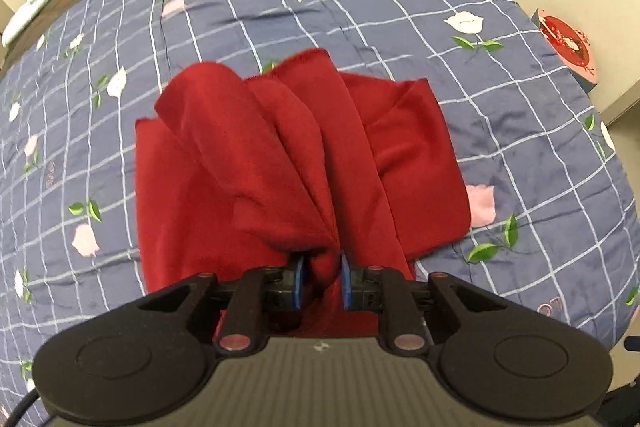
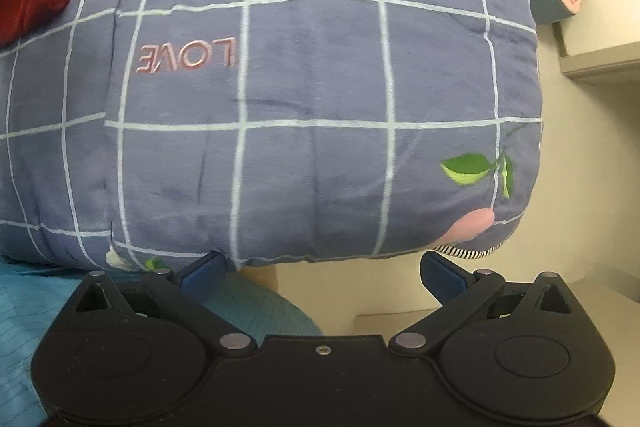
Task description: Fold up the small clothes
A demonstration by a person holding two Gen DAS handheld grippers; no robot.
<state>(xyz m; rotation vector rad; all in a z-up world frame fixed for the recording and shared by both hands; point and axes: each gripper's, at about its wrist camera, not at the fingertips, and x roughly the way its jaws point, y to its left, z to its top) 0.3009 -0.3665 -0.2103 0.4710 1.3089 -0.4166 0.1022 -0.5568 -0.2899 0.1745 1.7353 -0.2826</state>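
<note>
Left gripper (image 1: 321, 281) was clamped on a bunched edge of the red garment (image 1: 288, 163); the rest draped ahead of its pads onto the checked quilt (image 1: 400, 7). Right gripper (image 2: 322, 273) was spread wide, empty, at the quilt's near edge, garment up and to its left. Best move, I'd judge: right takes the opposite corner so the edge pulls taut before folding, no dragging folds

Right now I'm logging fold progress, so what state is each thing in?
Red cloth: bunched, partly lifted off the quilt.
Left gripper: shut on the red cloth.
Right gripper: open, holding nothing, at the quilt's edge.
Quilt: spread flat, lightly creased.
</note>
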